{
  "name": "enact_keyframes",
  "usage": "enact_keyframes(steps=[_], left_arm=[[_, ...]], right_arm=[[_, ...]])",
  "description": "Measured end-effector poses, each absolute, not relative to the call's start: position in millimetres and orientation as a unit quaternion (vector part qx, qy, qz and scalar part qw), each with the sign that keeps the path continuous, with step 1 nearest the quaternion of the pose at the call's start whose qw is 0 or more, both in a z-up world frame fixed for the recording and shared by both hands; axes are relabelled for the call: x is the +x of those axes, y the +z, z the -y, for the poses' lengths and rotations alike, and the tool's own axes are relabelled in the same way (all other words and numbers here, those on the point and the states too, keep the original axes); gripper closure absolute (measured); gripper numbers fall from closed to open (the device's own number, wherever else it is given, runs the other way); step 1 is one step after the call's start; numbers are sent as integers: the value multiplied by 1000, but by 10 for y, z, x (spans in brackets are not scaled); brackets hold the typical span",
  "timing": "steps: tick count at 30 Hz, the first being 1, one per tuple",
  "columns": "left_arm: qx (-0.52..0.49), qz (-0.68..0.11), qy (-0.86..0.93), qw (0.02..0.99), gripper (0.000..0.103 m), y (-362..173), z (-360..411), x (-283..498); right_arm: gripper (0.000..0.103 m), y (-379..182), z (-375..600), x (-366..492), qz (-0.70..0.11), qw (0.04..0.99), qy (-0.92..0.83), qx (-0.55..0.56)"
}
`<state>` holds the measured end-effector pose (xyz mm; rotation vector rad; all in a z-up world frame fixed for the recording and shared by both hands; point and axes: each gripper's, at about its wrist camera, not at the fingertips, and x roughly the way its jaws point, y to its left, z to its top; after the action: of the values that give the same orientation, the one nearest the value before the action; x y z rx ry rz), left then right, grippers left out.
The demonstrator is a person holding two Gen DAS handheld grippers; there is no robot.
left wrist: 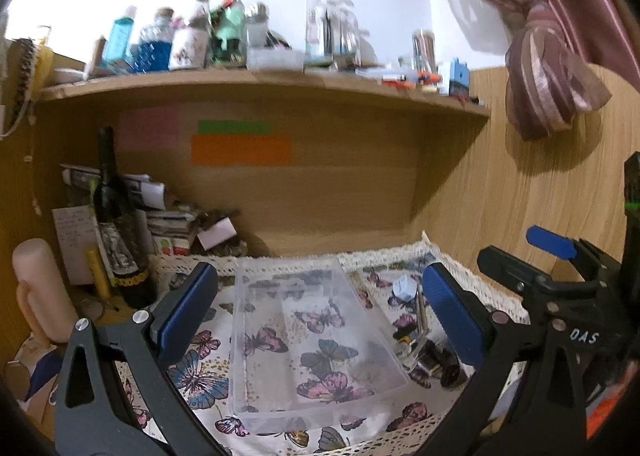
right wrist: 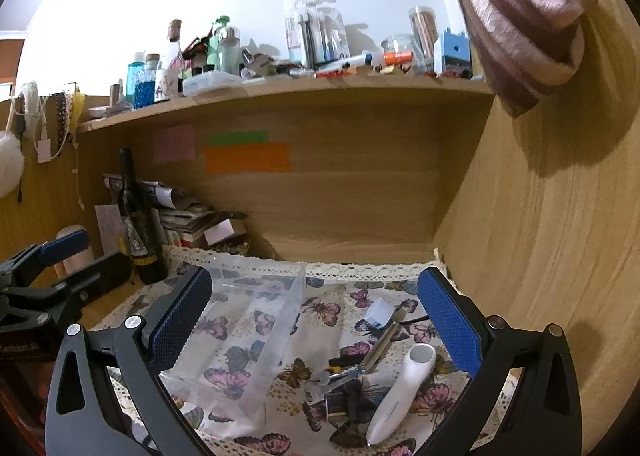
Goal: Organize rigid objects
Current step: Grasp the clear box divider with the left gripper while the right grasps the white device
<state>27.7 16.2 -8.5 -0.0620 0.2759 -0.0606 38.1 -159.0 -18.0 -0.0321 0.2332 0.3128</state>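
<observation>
Clear box point(left wrist: 316, 336) between open left tongs point(left wrist: 320, 308)

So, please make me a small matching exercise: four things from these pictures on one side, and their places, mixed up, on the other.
Things:
1. clear plastic box
2. white pen-shaped device
3. dark wine bottle
4. orange sticky note

Places:
A. on the wooden back panel
B. on the butterfly cloth, right of the box
C. upright at the far left
D. middle of the cloth, empty

Pairs: 1-D, 2-B, 3-C, 4-A

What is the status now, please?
Left hand-held gripper open, right hand-held gripper open, both empty. Clear box empty. White handheld device, small items beside it. Nothing blocking.
</observation>
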Motion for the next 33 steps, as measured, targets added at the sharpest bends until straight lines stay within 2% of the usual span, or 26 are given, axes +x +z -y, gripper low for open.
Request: enact_keyframes(steps=[2,4,6,8,9,16,23,25,30,33], left_arm=[[-31,-149,-27,988,0,-109,-216,365],[-29,-166,-14,986,15,-139,-293,496],[-24,-187,-2,982,21,-178,-368,642],[-21,-210,4,977,25,-237,-474,800],[-21,-222,7,975,30,-266,-524,875],[-50,-328,11,943,53,-552,-967,1396],[-36,-403,-9,914,58,-817,-1004,1686],[-34,-422,-16,906,66,-893,-995,1752],[-34,-453,-30,890,71,-1049,-990,1839],[-32,-467,-40,883,82,-1132,-971,1864]], right_arm=[[0,-231,1601,487,-125,980,155,-15],[0,-282,1627,610,-139,978,152,-11],[4,-328,1661,742,-157,976,151,-6],[14,-364,1700,863,-177,973,151,-2],[17,-376,1718,907,-184,971,150,-1],[36,-482,1895,1158,-231,967,109,-7],[44,-631,2076,1324,-276,959,60,-20],[46,-698,2124,1379,-295,954,54,-18],[48,-919,2234,1526,-348,937,34,-4],[50,-1064,2268,1592,-383,923,35,7]])
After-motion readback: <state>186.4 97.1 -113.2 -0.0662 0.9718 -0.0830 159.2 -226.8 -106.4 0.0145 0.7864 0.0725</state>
